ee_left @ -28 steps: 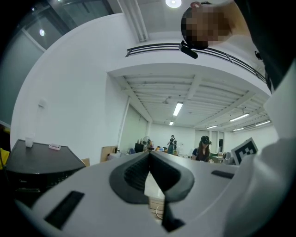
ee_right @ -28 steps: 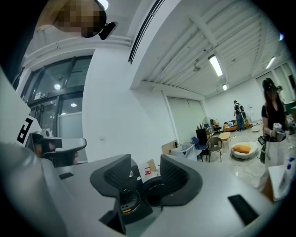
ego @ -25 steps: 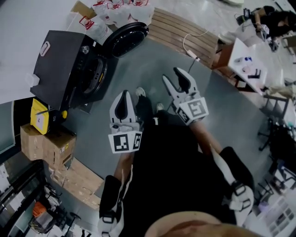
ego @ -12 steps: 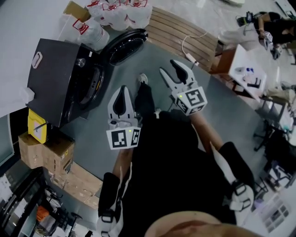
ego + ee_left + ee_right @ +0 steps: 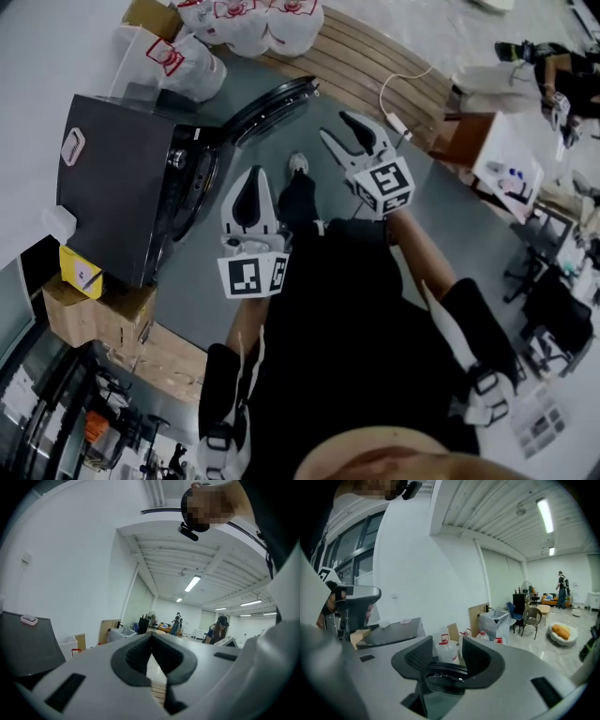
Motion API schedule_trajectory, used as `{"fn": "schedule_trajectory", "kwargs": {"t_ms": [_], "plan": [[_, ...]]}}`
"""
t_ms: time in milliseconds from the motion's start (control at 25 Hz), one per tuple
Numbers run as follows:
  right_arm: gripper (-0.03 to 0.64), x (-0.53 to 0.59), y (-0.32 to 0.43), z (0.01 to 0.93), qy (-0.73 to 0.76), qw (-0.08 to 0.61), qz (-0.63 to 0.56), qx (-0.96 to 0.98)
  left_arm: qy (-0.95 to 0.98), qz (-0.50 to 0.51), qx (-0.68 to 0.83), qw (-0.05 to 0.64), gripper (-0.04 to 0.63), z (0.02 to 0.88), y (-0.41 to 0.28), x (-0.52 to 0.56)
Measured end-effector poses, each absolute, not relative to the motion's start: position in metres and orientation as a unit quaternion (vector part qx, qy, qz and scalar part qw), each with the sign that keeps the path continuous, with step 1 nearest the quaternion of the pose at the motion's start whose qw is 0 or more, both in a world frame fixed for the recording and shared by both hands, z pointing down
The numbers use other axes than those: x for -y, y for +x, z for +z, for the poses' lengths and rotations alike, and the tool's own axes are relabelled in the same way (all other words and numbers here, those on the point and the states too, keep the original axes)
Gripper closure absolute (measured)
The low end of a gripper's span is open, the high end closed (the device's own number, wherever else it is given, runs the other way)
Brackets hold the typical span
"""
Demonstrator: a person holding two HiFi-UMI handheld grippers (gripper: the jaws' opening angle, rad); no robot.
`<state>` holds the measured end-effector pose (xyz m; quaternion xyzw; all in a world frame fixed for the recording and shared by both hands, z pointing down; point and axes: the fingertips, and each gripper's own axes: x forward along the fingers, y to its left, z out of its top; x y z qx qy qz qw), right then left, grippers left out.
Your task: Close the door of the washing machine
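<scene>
The washing machine [image 5: 117,187] sits at your left, dark and boxy, with its door [image 5: 272,105] swung wide, out towards the wooden boards [image 5: 375,56]. Your right gripper [image 5: 339,131] is the nearer tool: its jaws stand well apart and grip nothing, and in the right gripper view the door's dark rim shows through the gap, beyond the pads. I cannot tell whether it touches yet; from the head view it looks just short of the rim. Your left gripper [image 5: 251,183] has its jaws together at the tips, with nothing between them, and points at the floor beside the machine.

To do this step well, bring the right gripper to the door's free edge, away from the hinge, and push with the flat of a jaw. You should not need to pinch the rim. Sweep it round in one arc towards the drum opening and press on until the latch seems to catch. Keep the left gripper out of the door's path.

Count: one machine, one door, two grippers, four jugs [image 5: 253,19] as far as I can make out, and one cardboard box [image 5: 94,314].
</scene>
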<state>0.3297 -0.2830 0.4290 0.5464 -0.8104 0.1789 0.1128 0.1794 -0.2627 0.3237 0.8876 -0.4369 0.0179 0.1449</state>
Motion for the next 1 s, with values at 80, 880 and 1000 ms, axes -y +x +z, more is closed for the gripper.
{"fn": "schedule_trajectory", "kwargs": {"t_ms": [80,880,1000], "plan": [[0.425,0.31,0.329,0.447,0.535,0.136,0.182,0.814,0.887,0.024,0.435,0.151,0.589,0.332,0.18,0.286],[0.425,0.388,0.306,0.668,0.196,0.506,0.114,0.832,0.883,0.063,0.42,0.2,0.589,0.402,0.206,0.377],[0.425,0.393,0.309,0.702,0.163,0.542,0.097,0.818,0.88,0.064,0.424,0.205,0.589,0.411,0.207,0.38]]}}
